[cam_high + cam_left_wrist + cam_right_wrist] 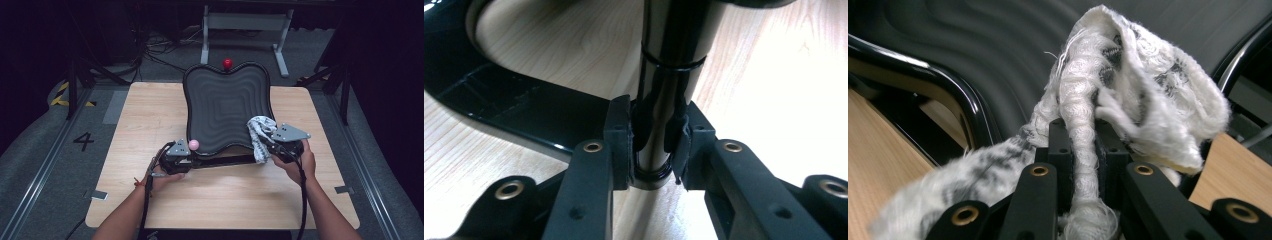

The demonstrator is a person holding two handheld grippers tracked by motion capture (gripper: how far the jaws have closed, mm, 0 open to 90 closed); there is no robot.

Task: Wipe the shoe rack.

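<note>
Field notes, wiping the tray.

The black tray (227, 107) with its rippled face stands tilted on the surface (150, 130), near edge low, far edge raised. A red knob (227, 63) sits at its far rim, a pink ball (194, 145) at its near left corner.

Left gripper (655, 145): jaws clenched on a glossy black tube (671, 60) of the tray's frame, pads pressing it from both sides. In the high view this gripper (179, 154) sits at the near left corner, just beside the ball.

Right gripper (1083, 150): jaws grasping the white and grey cloth (1128, 85); a twisted strand runs between the pads and the rest bunches above and spills to one side. In the high view the cloth (260, 132) lies against the tray's near right edge, with the right gripper (285, 142) just behind it.

We judge the step in hand as wiping the rippled face while the left side steadies the frame.

To do it well, we reckon:
1. Keep the left grip firm so the tilted tray does not slide or rock.
2. Lead with the bunched part of the cloth, not the jaws, to keep hard tips off the face.
3. Follow the ripples in long passes, from the near right edge inward.
4. Watch the loose tail; it could snag on the rim.
5. Go gently near the ball, which looks free to roll.
</note>
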